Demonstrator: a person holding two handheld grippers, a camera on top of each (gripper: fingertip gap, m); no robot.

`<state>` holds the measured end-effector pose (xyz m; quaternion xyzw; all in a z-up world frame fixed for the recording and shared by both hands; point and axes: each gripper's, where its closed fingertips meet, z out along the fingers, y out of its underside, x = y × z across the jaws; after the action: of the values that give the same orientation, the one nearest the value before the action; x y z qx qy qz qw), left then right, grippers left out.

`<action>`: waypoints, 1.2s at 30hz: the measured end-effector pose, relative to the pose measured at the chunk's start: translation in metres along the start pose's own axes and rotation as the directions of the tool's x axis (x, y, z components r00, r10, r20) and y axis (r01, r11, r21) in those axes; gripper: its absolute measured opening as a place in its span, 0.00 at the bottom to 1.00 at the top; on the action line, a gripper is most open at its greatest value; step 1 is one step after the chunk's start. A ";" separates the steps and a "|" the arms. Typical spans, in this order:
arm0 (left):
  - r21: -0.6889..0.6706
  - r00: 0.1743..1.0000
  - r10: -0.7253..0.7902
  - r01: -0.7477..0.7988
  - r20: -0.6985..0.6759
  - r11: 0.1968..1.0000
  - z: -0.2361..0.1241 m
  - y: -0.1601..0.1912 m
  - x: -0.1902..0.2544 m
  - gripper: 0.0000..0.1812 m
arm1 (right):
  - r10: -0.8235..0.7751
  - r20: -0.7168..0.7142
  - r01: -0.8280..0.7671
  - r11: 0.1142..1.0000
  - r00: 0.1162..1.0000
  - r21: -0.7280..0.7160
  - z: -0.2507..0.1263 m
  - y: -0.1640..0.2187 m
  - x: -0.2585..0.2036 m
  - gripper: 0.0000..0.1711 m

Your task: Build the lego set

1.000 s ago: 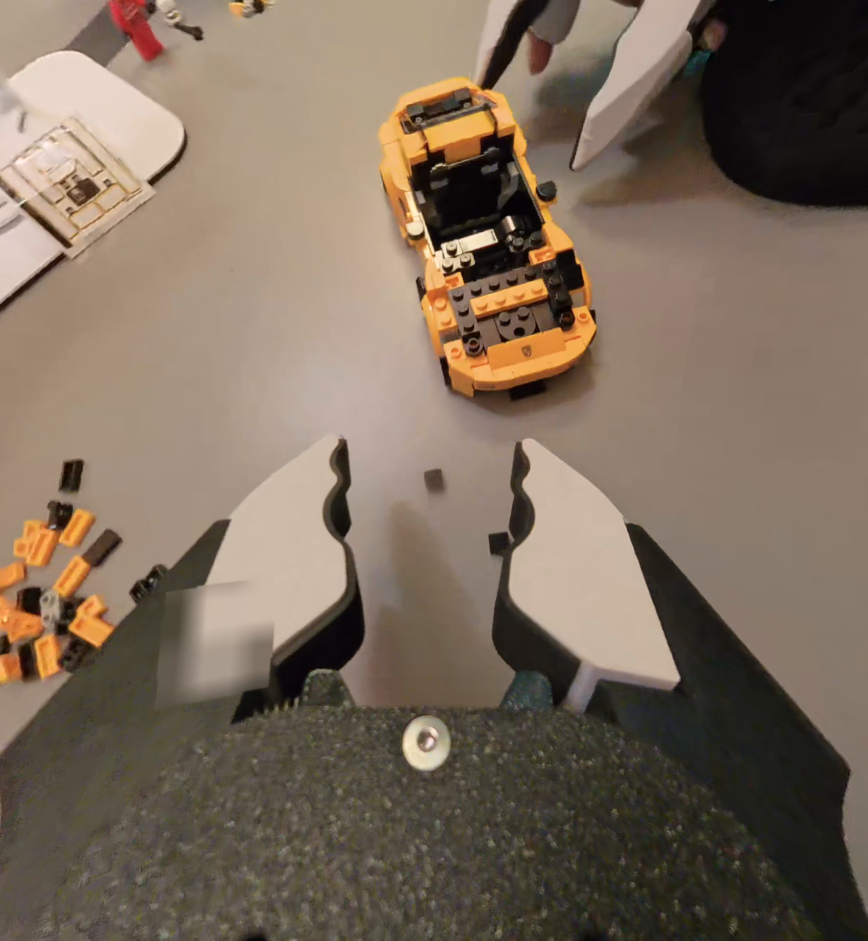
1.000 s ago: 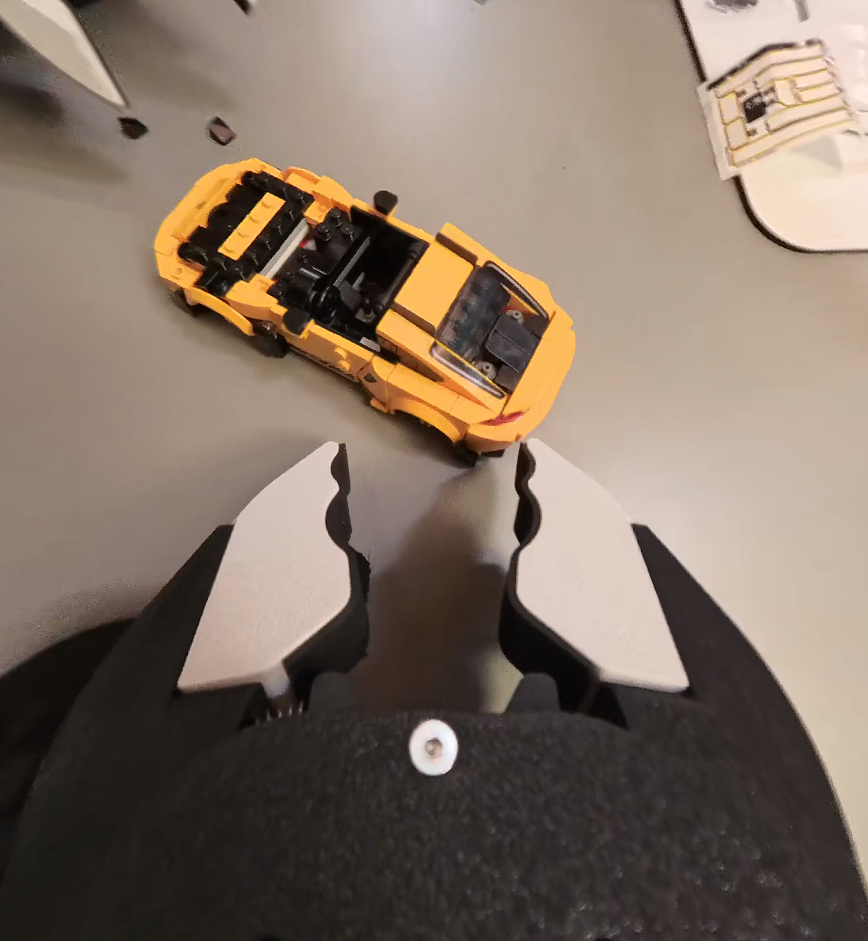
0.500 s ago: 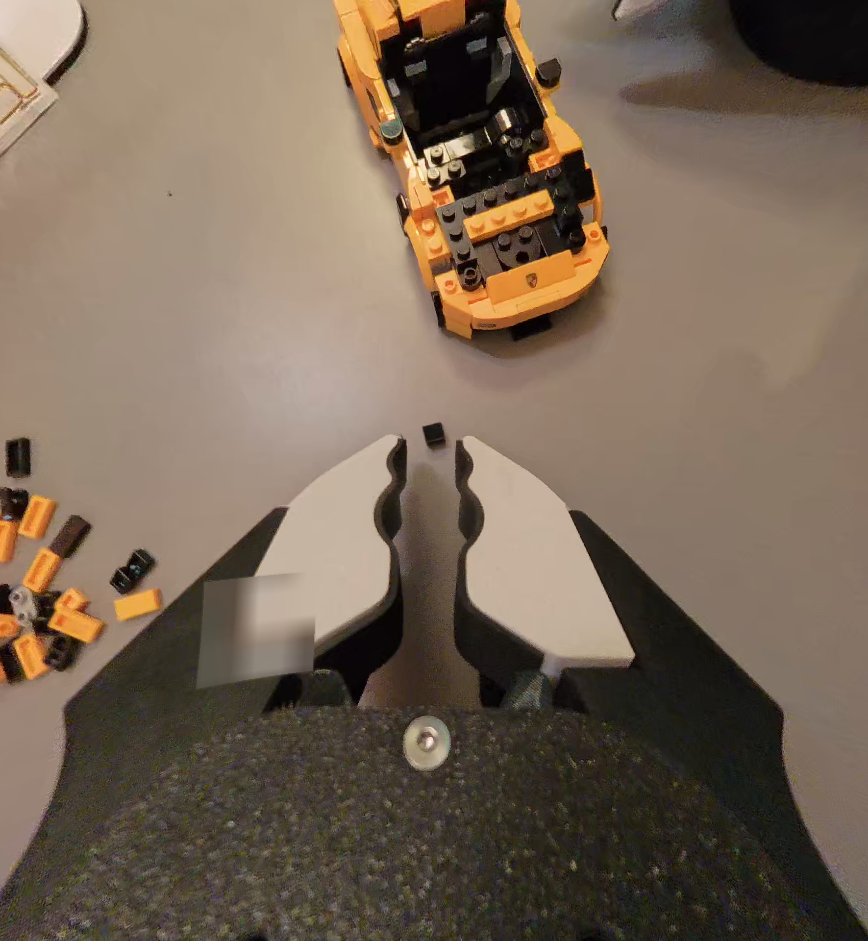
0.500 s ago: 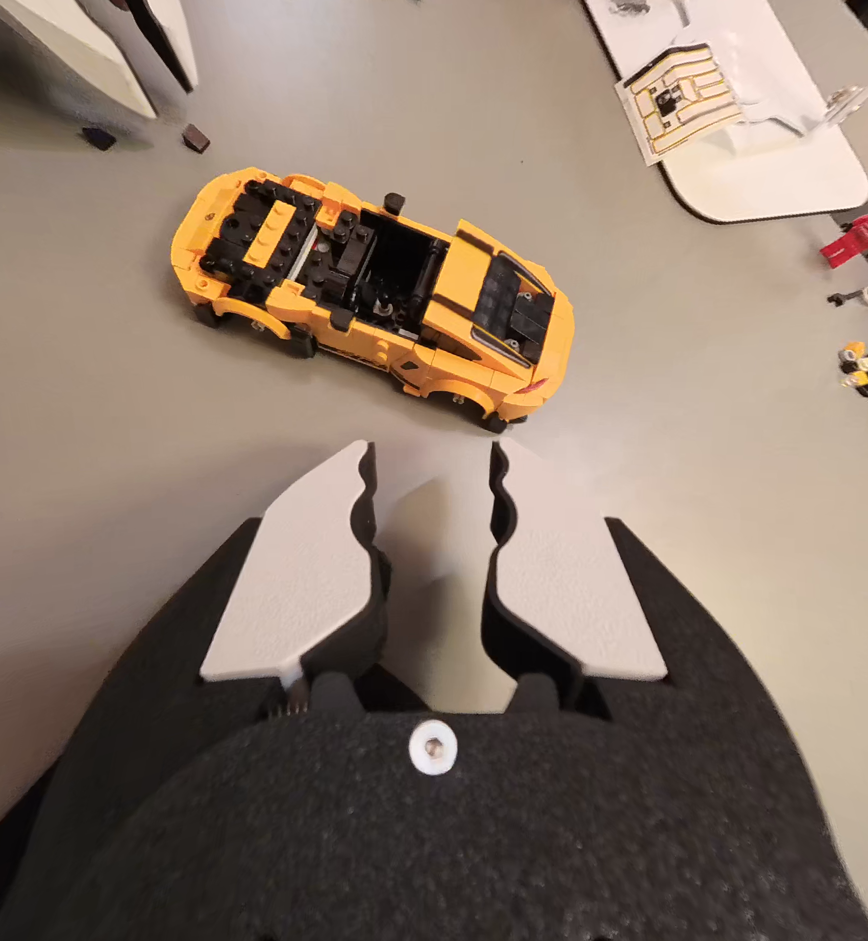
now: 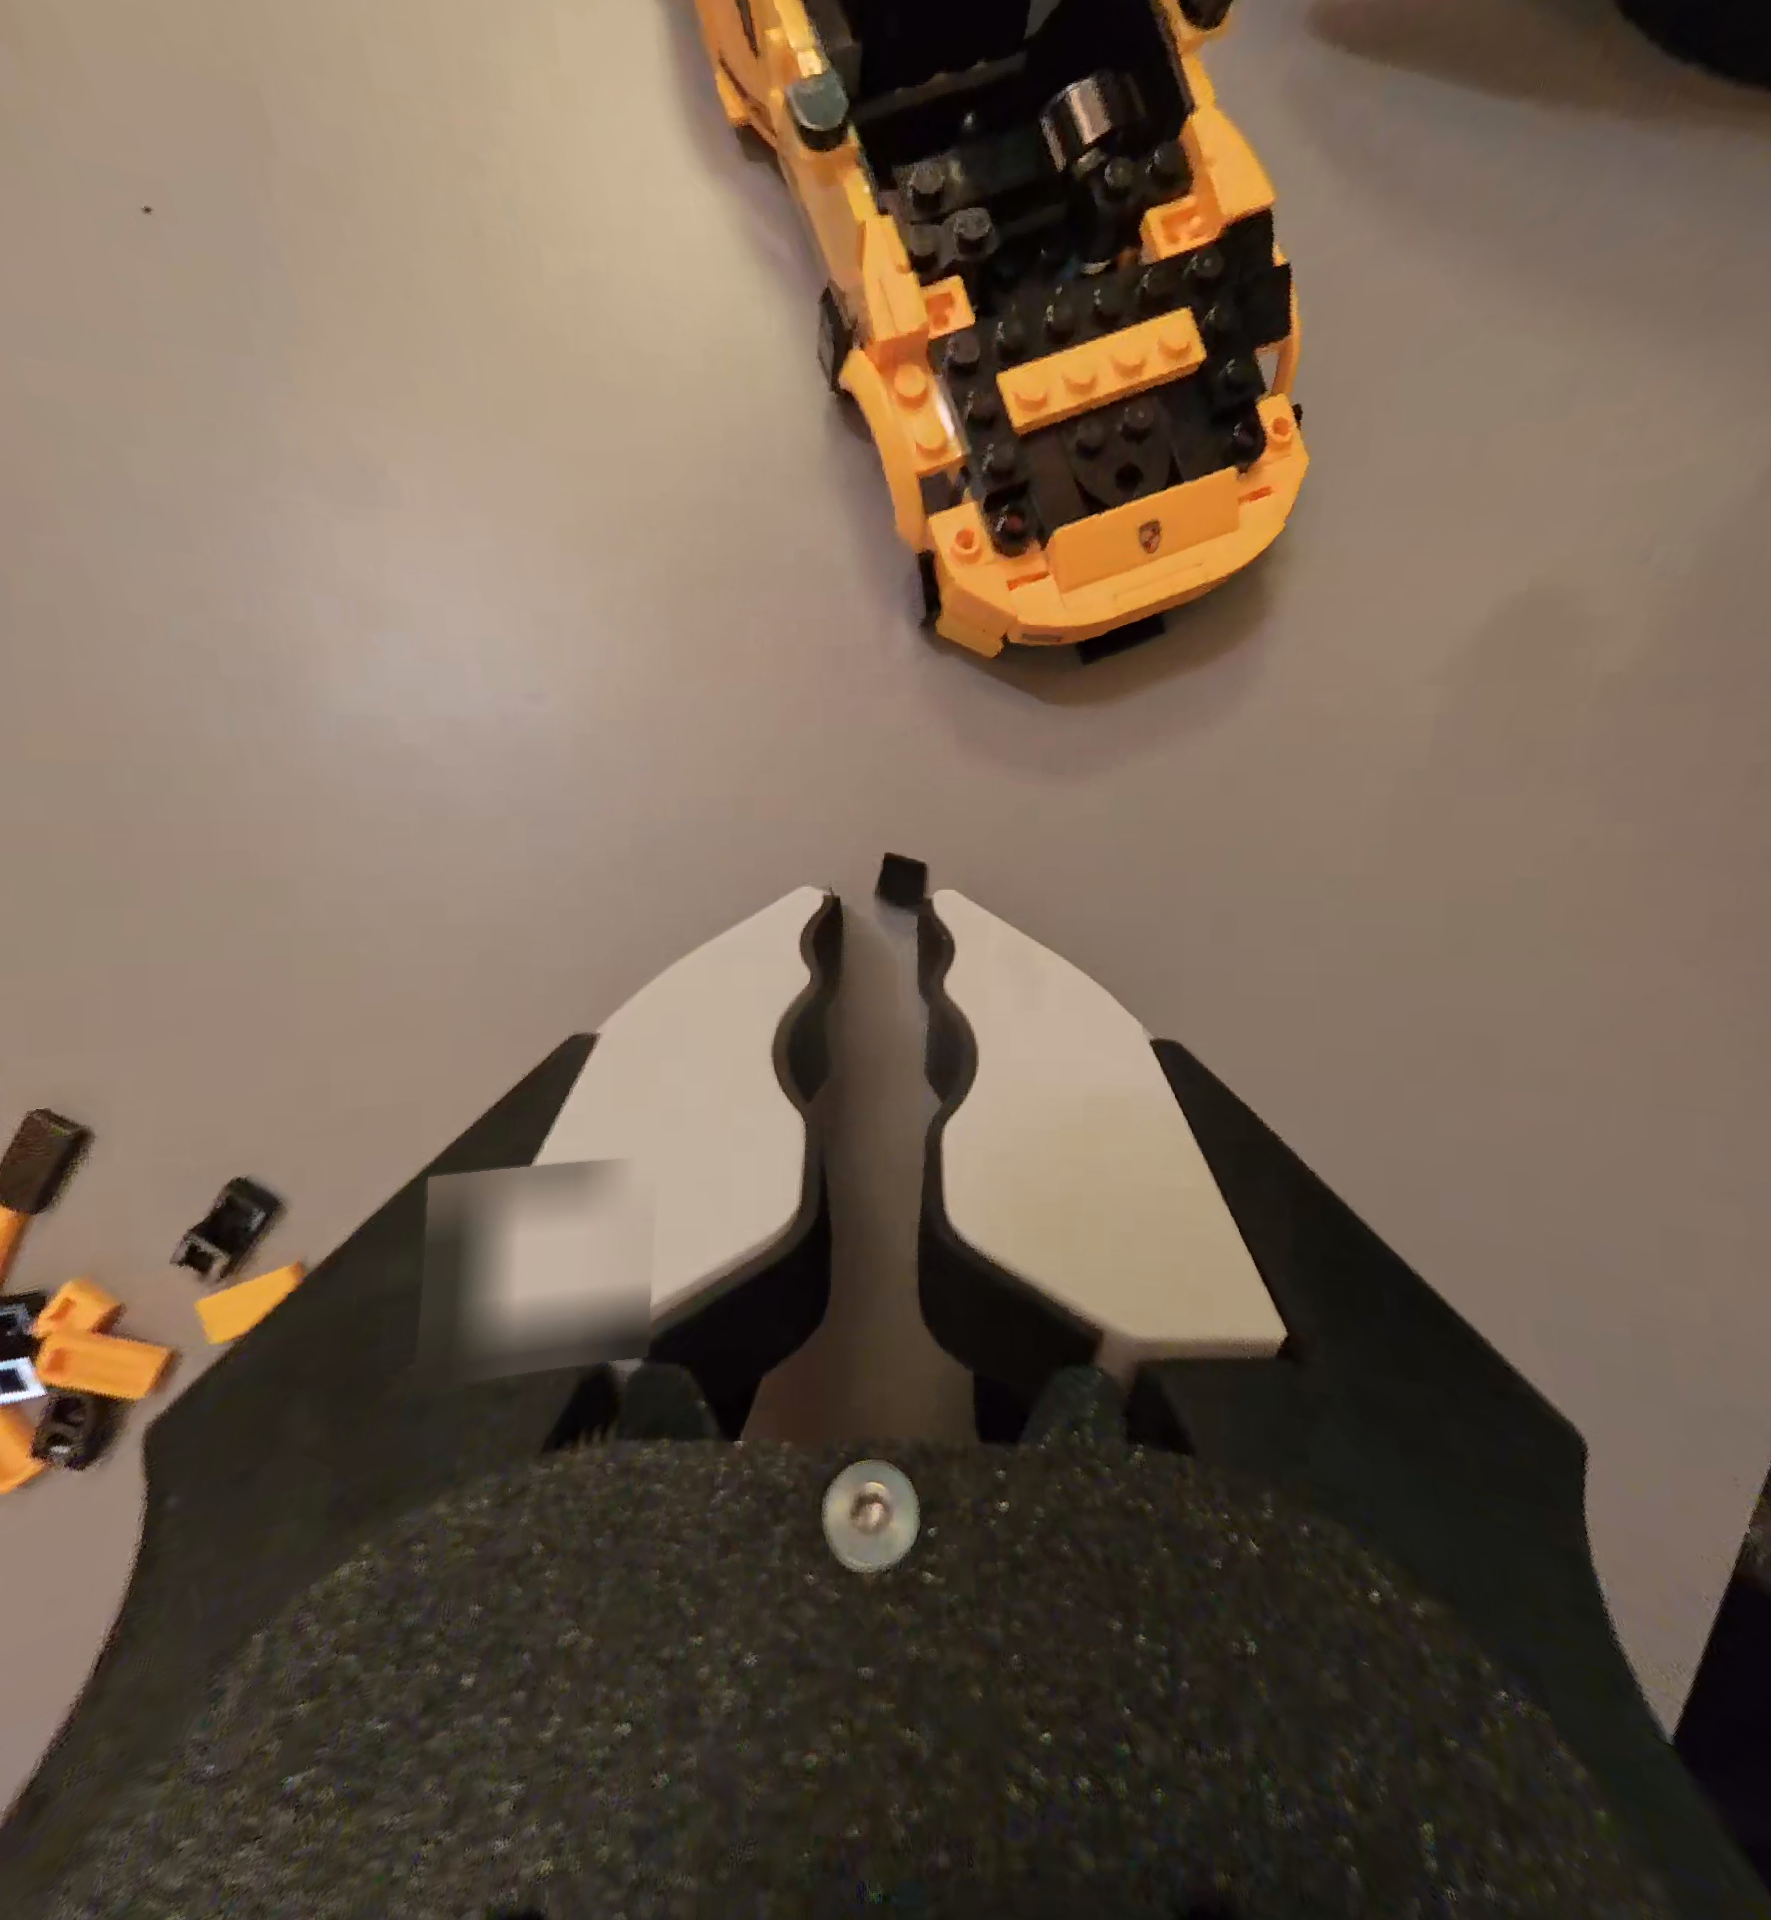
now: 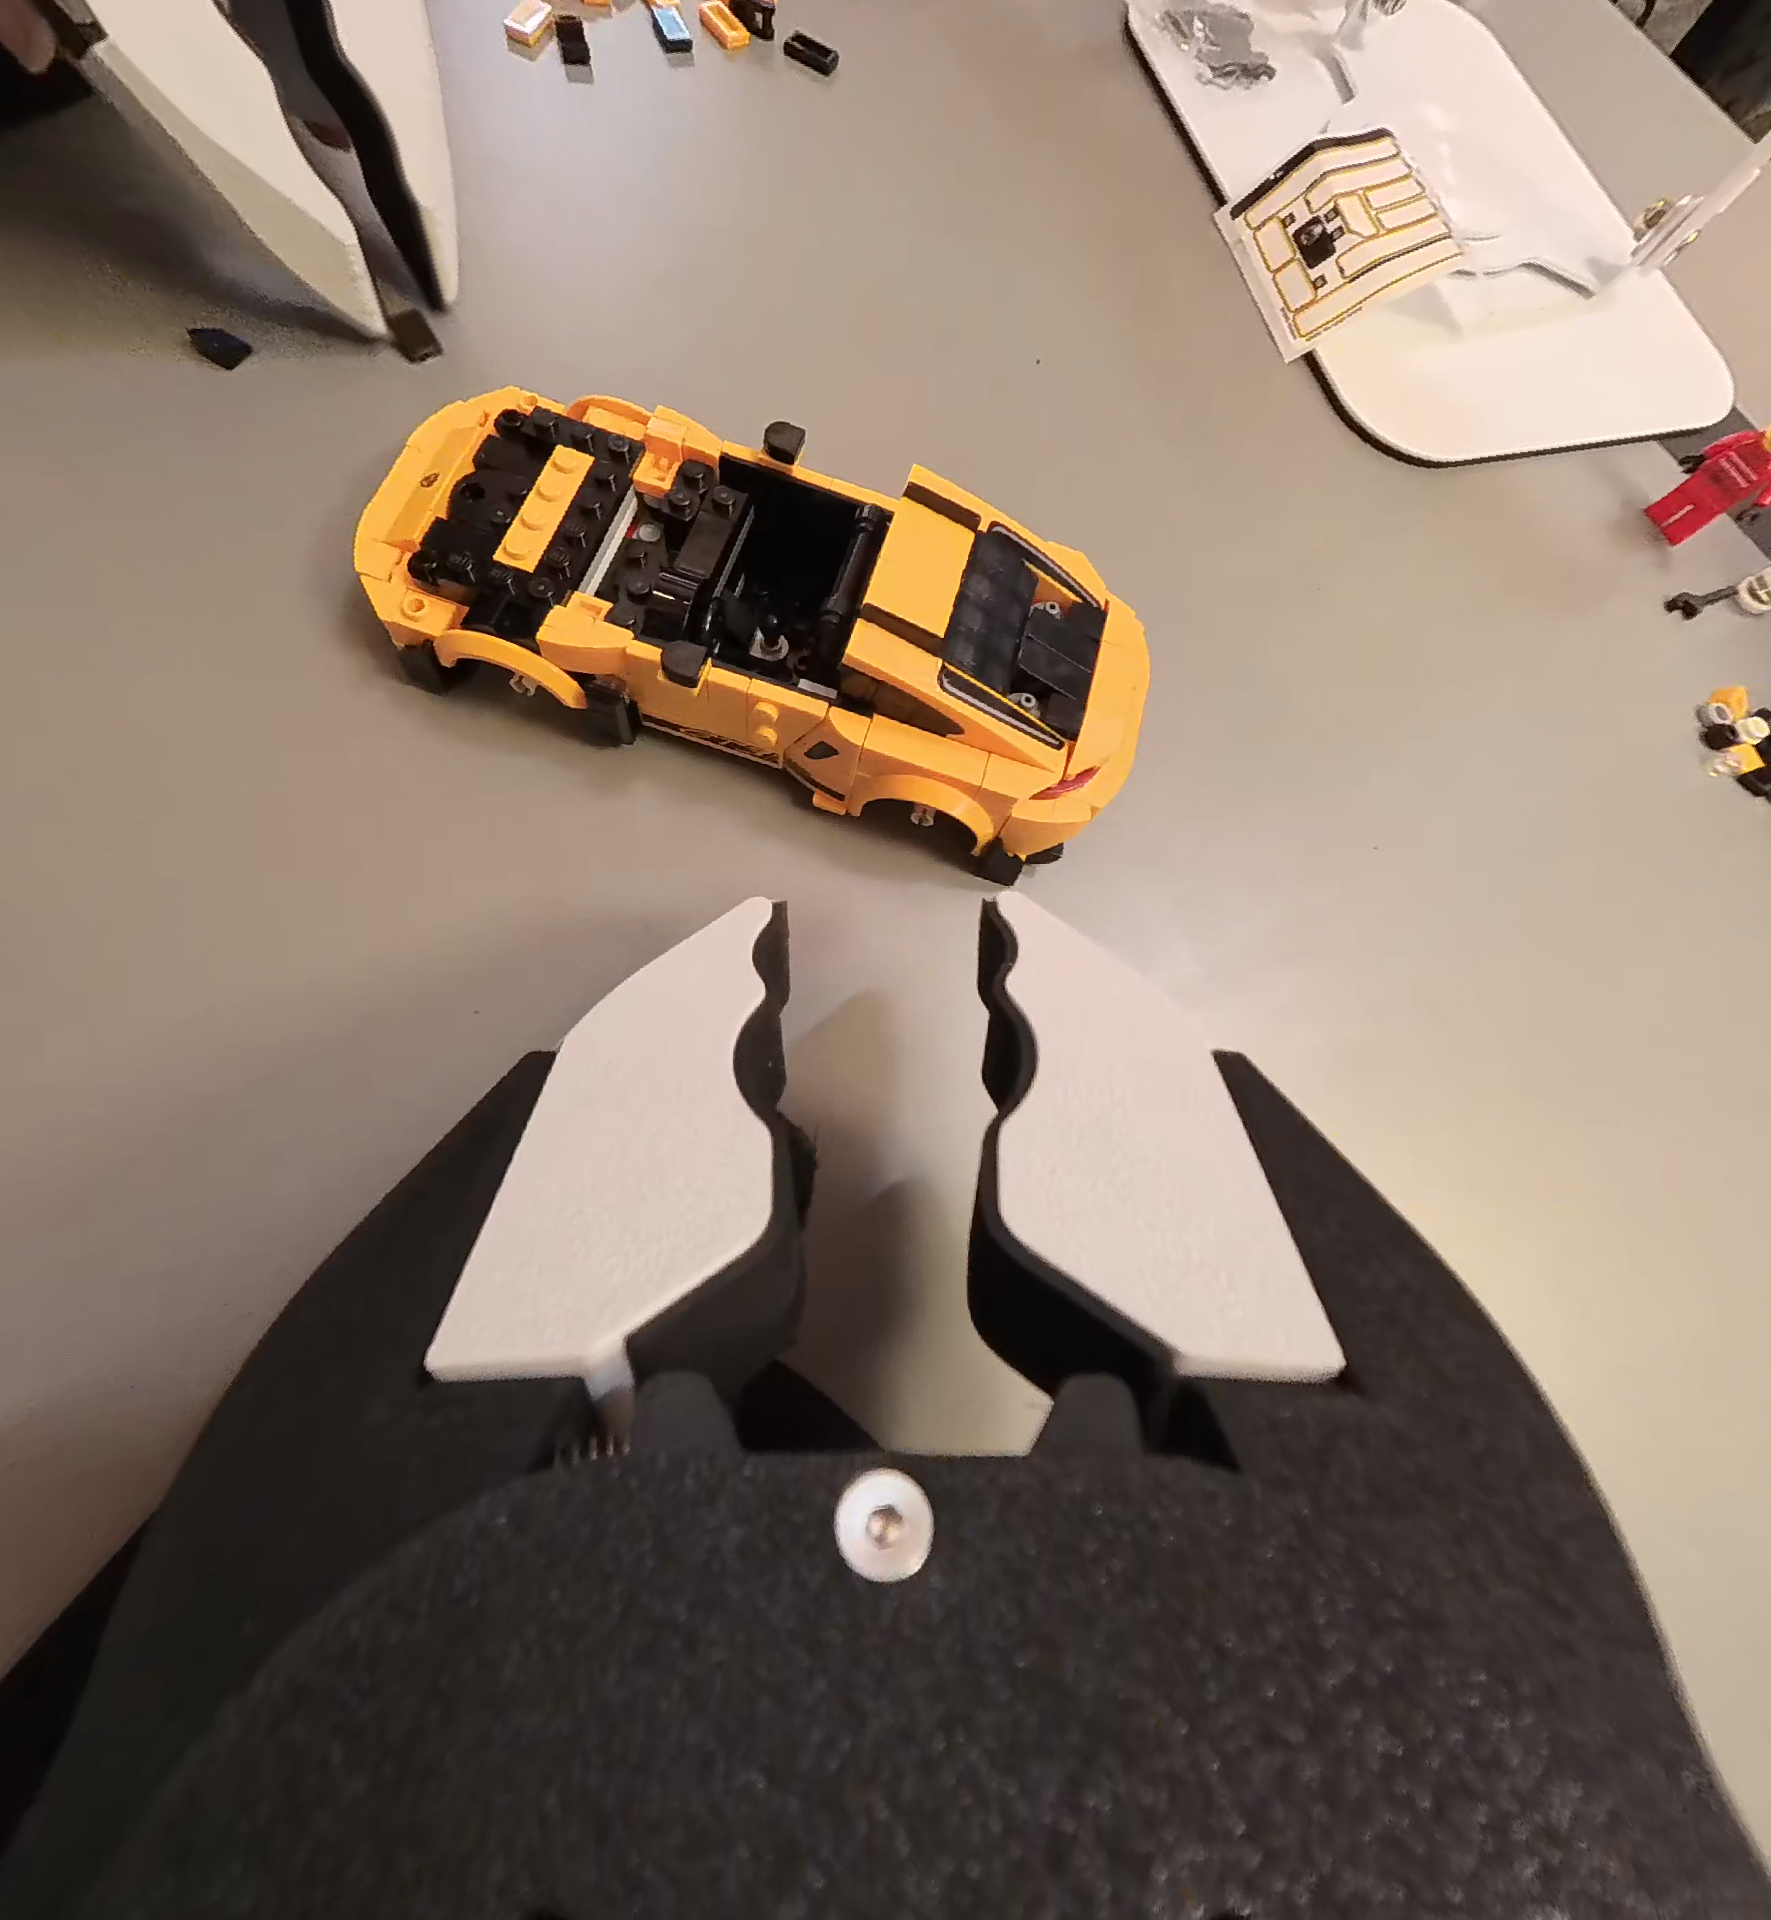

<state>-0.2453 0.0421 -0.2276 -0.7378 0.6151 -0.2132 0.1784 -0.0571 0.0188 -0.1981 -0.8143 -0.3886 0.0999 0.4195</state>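
Orange-and-black car (image 6: 756,623) sits on the grey surface (image 6: 1380,1039), part-built: cabin open, studs bare on the nose, no wheels visible in the arches. In the left wrist view the nose of the car (image 5: 1068,416) points toward the camera.

Left tool (image 5: 879,904): fingers nearly together, a narrow gap between the tips, nothing clamped. Small black piece (image 5: 902,879) lies on the surface just past the tips, close against the right one; contact cannot be judged. From the right wrist view the left tool (image 6: 398,296) stands tip-down near the black piece (image 6: 415,335), with a second dark piece (image 6: 218,346) beside it.

Right tool (image 6: 883,912): fingers apart, empty, tips just short of the car's rear corner, not touching.

Around: loose orange and black bricks (image 5: 39,1330) lie to the left of the left tool, well apart from the car. White board (image 6: 1483,260) carrying a sticker sheet (image 6: 1328,249) sits beyond the car. Red minifigure (image 6: 1743,478), a white helmet (image 6: 1769,587) and a small orange-black assembly (image 6: 1759,743) lie at the right edge. Nothing stands between either tool and the car.
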 end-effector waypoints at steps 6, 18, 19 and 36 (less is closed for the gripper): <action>-0.013 0.995 0.027 -0.026 0.094 1.000 -0.002 0.000 -0.021 0.04 | 0.002 0.011 -0.002 1.000 1.000 0.001 0.000 0.000 -0.001 0.20; -0.023 0.985 -0.172 0.173 0.017 0.985 -0.004 0.003 0.011 0.02 | -0.009 0.022 0.009 1.000 1.000 0.015 -0.001 0.000 -0.003 0.19; -0.009 0.980 -0.196 0.197 0.018 0.980 -0.002 0.002 0.012 0.03 | -0.009 0.024 0.009 1.000 1.000 0.019 -0.001 -0.001 -0.003 0.19; 0.045 0.972 -0.201 0.197 0.118 0.979 0.010 -0.016 -0.004 0.06 | 0.008 0.056 -0.012 0.998 0.998 0.070 -0.006 -0.005 -0.005 0.19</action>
<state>-0.2271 0.0495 -0.2278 -0.8042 0.5226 -0.1945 0.2058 -0.0605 0.0136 -0.1917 -0.7979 -0.3923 0.1382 0.4363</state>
